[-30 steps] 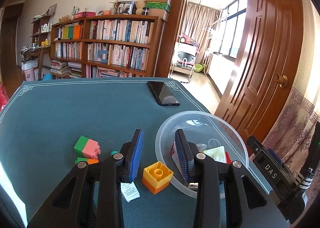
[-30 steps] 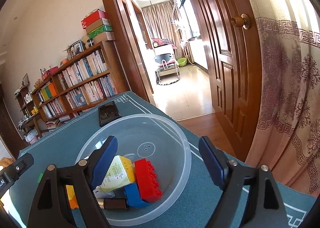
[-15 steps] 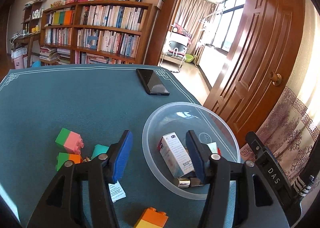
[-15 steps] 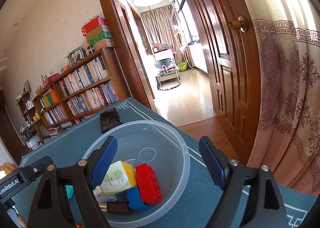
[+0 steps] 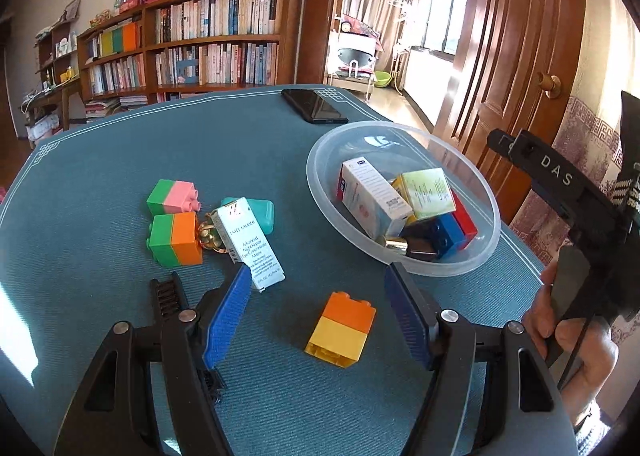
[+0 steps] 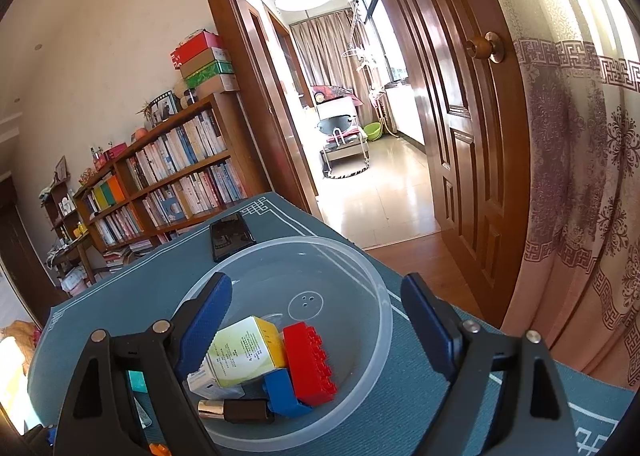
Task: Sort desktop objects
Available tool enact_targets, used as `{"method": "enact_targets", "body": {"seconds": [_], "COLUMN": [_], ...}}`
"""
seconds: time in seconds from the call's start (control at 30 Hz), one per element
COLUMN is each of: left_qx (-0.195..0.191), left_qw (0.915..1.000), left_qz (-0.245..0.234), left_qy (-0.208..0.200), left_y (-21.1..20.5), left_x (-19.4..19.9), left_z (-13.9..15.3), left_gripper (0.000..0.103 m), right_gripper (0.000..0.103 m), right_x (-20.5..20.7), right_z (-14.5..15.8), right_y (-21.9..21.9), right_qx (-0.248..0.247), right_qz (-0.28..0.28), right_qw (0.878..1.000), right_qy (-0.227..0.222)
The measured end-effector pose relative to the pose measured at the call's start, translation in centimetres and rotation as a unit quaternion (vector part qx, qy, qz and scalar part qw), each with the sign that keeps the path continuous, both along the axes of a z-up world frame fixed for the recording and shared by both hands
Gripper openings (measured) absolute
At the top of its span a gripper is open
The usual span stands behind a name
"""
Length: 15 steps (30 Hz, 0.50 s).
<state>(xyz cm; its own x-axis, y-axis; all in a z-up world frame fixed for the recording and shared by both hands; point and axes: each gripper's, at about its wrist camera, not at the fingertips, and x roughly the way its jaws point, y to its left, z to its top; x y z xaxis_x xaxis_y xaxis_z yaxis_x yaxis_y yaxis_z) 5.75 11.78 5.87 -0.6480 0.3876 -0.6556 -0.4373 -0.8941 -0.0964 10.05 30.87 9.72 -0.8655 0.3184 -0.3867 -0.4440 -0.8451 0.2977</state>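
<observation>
A clear plastic bowl (image 5: 320,159) on the teal table mat holds two small cartons, red and blue bricks and a brown tube; it also shows in the right wrist view (image 6: 360,268). My left gripper (image 5: 318,314) is open and empty, hanging above an orange-and-yellow brick (image 5: 341,329) lying between its blue pads. To the left lie a green-pink brick (image 5: 172,197), a green-orange brick (image 5: 176,238), a white Estee Lauder carton (image 5: 250,242), a teal block (image 5: 260,211) and a black brush (image 5: 168,296). My right gripper (image 6: 316,324) is open and empty over the bowl.
A black phone (image 5: 314,105) lies at the table's far edge behind the bowl. The table's right edge runs just past the bowl, with a wooden door (image 5: 516,35) and a curtain beyond. A bookshelf (image 5: 208,43) stands behind the table.
My left gripper has pulled back and risen, opening wider; a white carton it carried now lies in the bowl. The right gripper has barely moved.
</observation>
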Motion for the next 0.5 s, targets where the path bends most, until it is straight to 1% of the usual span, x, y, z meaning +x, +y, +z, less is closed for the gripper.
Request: {"method": "enact_targets", "body": {"seconds": [0.17,0.33,0.43,0.5], "left_qx": [-0.022,-0.019,-0.023,-0.031], "left_qw": [0.9995,0.9985,0.9975,0.9977], "left_qz": [-0.009,-0.013,-0.018,-0.019], "left_qy": [-0.020,-0.050,-0.065,-0.057], "left_y": [0.9,1.2,1.7,2.0], "left_x": [-0.2,-0.9,-1.1,-0.8], "left_z": [-1.9,-3.4,-4.3,-4.4], "left_gripper": [0.072,0.071,0.061,0.055], "right_gripper": [0.090,0.090,0.090,0.090], "right_x": [0.0,-0.1,-0.1,-0.1], "right_z": [0.1,0.1,0.0,0.0], "right_y": [-0.4,-0.3,-0.1,-0.1], "right_qx": [0.005,0.001,-0.005,-0.005], "right_qz": [0.007,0.010,0.011,0.011], "right_qw": [1.000,1.000,1.000,1.000], "right_qy": [0.002,0.000,0.000,0.001]}}
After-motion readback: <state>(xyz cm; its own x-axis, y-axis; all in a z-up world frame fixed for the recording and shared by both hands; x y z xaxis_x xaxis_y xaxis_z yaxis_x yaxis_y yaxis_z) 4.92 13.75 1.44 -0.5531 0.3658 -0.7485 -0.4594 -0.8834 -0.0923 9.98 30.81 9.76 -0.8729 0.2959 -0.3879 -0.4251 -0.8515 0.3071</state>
